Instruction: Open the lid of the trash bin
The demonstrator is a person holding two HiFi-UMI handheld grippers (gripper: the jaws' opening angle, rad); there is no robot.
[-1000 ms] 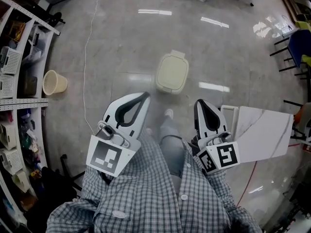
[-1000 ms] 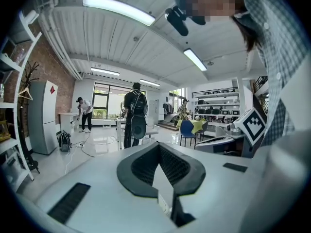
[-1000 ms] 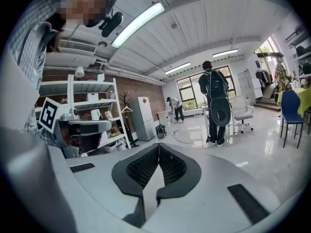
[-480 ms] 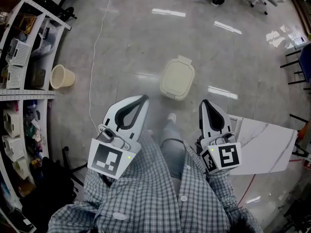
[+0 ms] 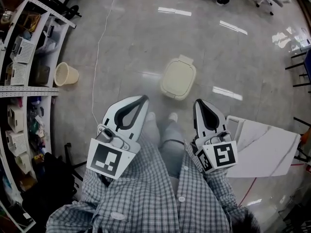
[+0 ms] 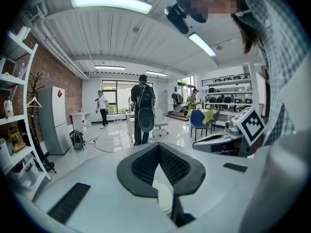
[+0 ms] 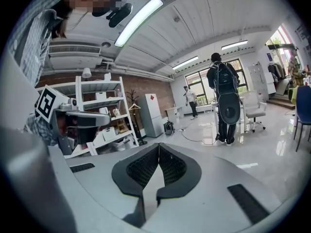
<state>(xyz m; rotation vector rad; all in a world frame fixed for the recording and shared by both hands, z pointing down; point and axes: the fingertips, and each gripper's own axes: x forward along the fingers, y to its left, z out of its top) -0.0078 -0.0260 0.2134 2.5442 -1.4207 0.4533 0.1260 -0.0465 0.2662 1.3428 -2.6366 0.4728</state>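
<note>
A cream trash bin (image 5: pixel 178 78) with its lid down stands on the grey floor, a step ahead of the person's feet. My left gripper (image 5: pixel 144 98) is held at waist height, below and left of the bin, jaws shut with nothing between them. My right gripper (image 5: pixel 198 102) hangs below and right of the bin, also shut and empty. Both gripper views look out level across the room, so the bin is not in them; the left gripper (image 6: pixel 158 146) and right gripper (image 7: pixel 158 146) tips meet.
Shelving (image 5: pixel 19 67) with baskets lines the left side, with a beige wastebasket (image 5: pixel 65 74) beside it. A white cable (image 5: pixel 97 57) runs over the floor. A white table (image 5: pixel 262 147) stands at the right. A person with a backpack (image 6: pixel 144 108) stands far off.
The head view has shifted slightly as the person steps forward; the bin sits a little nearer the feet. Both grippers stay shut at waist height.
</note>
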